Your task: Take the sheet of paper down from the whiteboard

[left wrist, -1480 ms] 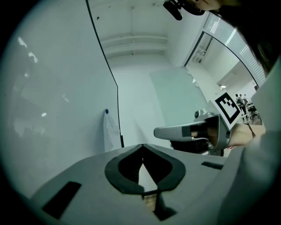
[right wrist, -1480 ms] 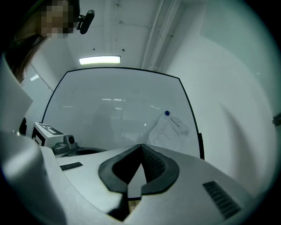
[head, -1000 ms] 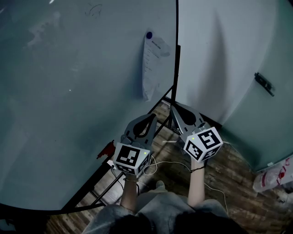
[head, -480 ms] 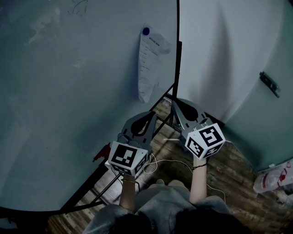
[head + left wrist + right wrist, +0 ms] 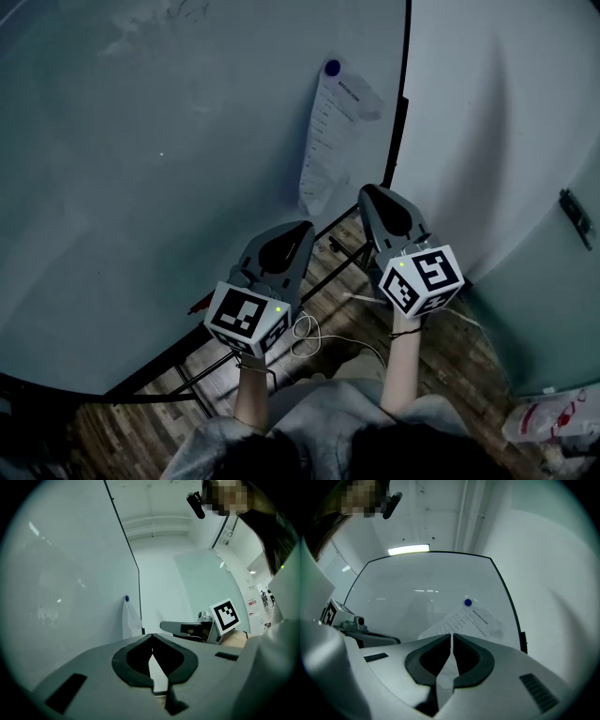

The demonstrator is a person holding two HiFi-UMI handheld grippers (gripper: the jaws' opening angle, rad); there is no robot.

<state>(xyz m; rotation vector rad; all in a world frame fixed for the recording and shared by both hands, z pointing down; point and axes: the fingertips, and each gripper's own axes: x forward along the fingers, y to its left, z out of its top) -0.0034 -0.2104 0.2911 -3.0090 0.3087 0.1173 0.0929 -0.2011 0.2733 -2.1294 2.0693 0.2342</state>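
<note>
A white printed sheet of paper hangs on the whiteboard, pinned at its top by a blue magnet. The sheet's lower corner curls away from the board. My left gripper is shut and empty, below and left of the sheet. My right gripper is shut and empty too, just right of the sheet's lower edge and not touching it. In the right gripper view the paper and magnet stand straight ahead of the closed tips. In the left gripper view the paper is farther off.
The whiteboard's black frame edge runs just right of the sheet, with a pale wall beyond it. Black stand legs and a white cable lie on the wooden floor. A plastic bag sits at the lower right.
Both grippers have moved forward and a little up toward the board. The right one now sits close beside the sheet's lower edge. Both have stayed shut.
</note>
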